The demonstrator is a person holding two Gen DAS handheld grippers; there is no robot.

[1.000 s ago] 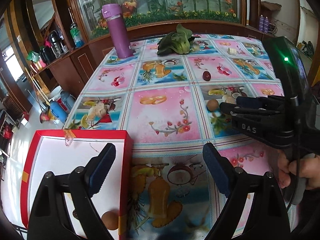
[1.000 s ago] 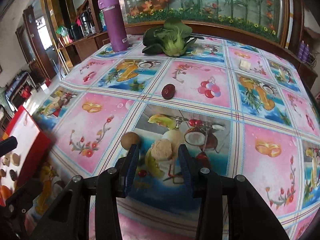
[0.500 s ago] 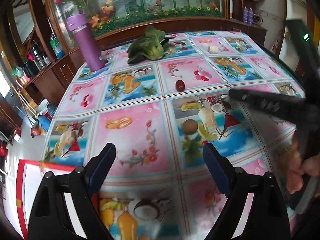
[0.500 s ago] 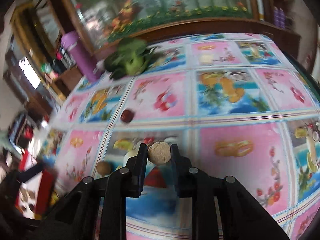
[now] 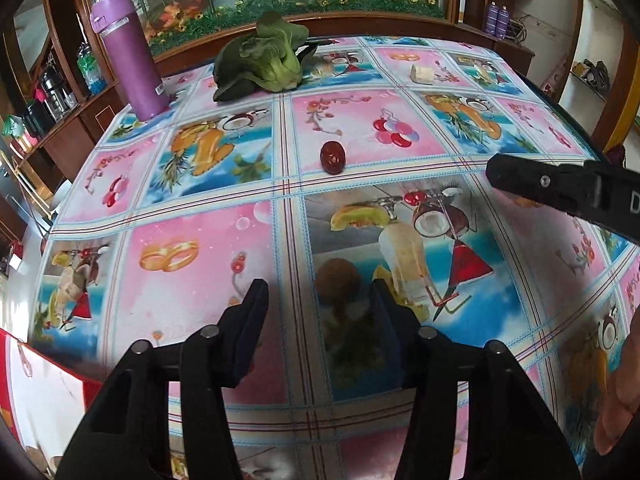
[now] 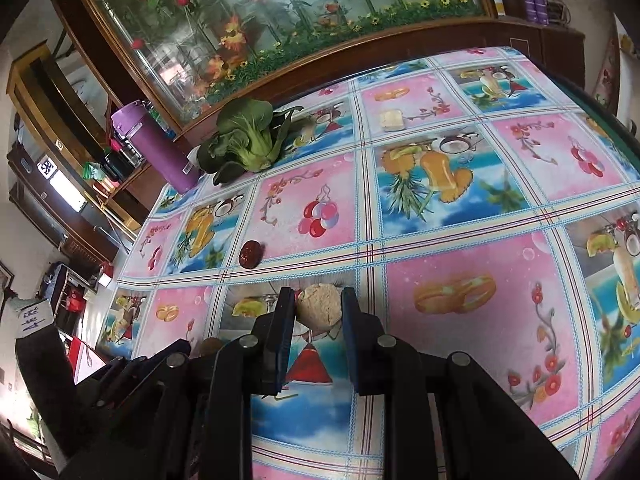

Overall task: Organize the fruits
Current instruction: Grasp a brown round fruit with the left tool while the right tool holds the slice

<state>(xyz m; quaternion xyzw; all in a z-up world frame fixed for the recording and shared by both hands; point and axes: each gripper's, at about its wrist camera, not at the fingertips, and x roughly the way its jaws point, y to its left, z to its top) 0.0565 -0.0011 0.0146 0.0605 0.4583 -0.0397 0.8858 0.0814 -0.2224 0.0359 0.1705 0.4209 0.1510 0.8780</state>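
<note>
Bright fruit-print oilcloth covers the worktop (image 5: 200,240), with a glass-fronted wooden cabinet of artificial flowers behind it.

In the right wrist view, the right claw (image 6: 319,312) pinches a pale, rough-skinned round fruit (image 6: 319,307) between its two pads, held above the cloth; the fruit is near spherical, so no long axis can be told.

In the left wrist view, the left claw (image 5: 320,308) stands spread, its fingers either side of a brown round fruit (image 5: 337,280) that rests on the cloth near the right finger; whether it touches that finger cannot be told. It too is roundish, with no clear direction.

Taking the brown fruit as the landmark: a dark red date (image 5: 332,157) lies beyond it toward the cabinet, its long axis running roughly away from the camera. Farther beyond, a head of green leafy cabbage (image 5: 264,60) lies with its stem end facing the claw. Left of the cabbage a purple flask (image 5: 128,56) stands upright. A small pale block (image 5: 422,74) sits far beyond and to the right. A red-edged white box (image 5: 48,392) is at the near left. The right claw's black arm enters from the right.
</note>
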